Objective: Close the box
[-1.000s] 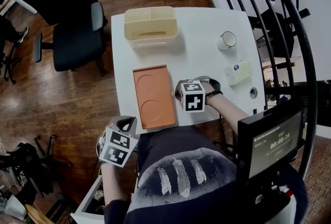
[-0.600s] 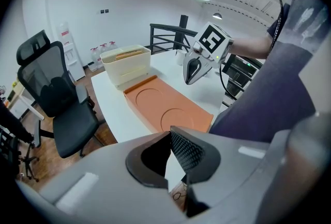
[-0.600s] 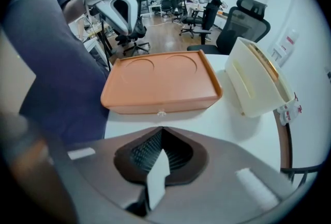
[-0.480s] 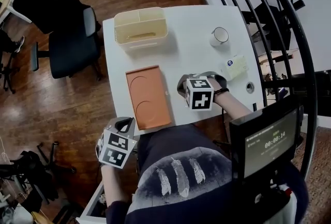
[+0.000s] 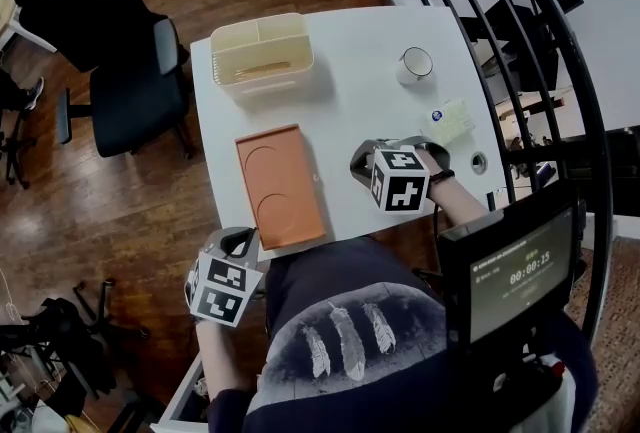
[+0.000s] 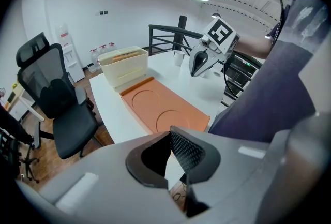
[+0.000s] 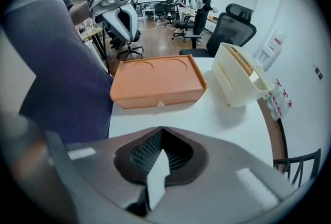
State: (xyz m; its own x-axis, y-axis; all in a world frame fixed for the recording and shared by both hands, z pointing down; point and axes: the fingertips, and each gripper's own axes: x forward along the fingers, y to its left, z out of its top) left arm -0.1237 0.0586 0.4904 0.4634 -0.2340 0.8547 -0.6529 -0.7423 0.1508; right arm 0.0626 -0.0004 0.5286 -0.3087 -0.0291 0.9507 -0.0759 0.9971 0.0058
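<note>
The orange box [image 5: 280, 186] lies flat on the white desk [image 5: 370, 51], near its front left edge. Its lid is down and a small catch shows on its long side in the right gripper view.

The right claw [image 5: 358, 164] hovers over the desk just right of the box, apart from it. Its tips point toward that long side, and the forearm reaches in across the front edge of the desk. Its jaws are pressed together with nothing between them.

The left claw [image 5: 243, 239] is held off the desk, low beside the person's left hip and over the wooden floor. It points up toward the near end of the box. Its jaws also meet at the tips and hold nothing.

Behind the box stands a cream organizer [image 5: 262, 51]. A mug [image 5: 413, 67] sits well to the right.
</note>
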